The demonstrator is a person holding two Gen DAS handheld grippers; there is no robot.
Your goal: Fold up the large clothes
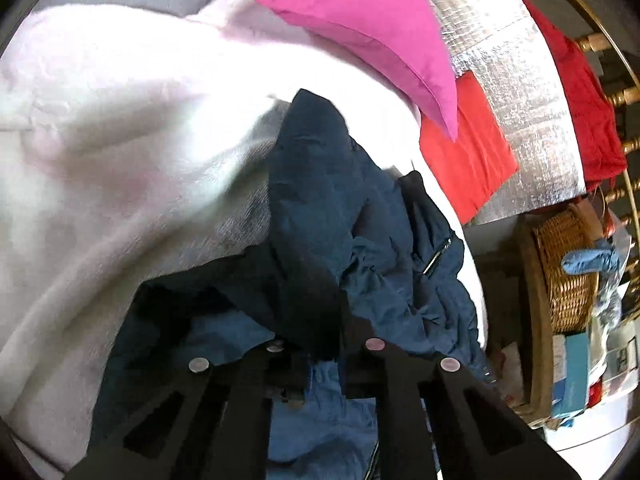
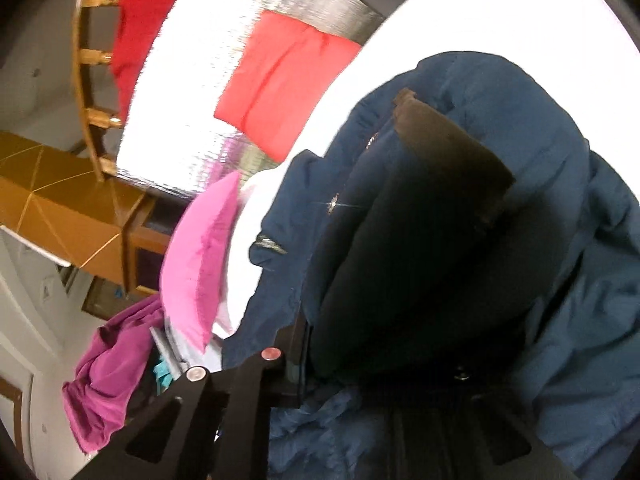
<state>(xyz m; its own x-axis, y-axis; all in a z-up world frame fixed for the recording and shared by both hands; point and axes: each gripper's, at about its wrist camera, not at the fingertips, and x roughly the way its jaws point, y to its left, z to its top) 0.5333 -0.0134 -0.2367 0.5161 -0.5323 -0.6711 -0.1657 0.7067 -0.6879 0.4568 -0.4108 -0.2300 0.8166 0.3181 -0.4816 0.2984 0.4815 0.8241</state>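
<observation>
A navy jacket of thin, crinkled, matt cloth lies on a soft, fuzzy pale blanket. A smooth pink fabric pillow, shiny quilted silver foil sheet, woven wicker basket, glossy turned wooden spindles.

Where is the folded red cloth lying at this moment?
The folded red cloth lies on the silver quilted mat, right of centre in the left wrist view, its corner under the pink pillow and beside the white blanket.
</observation>
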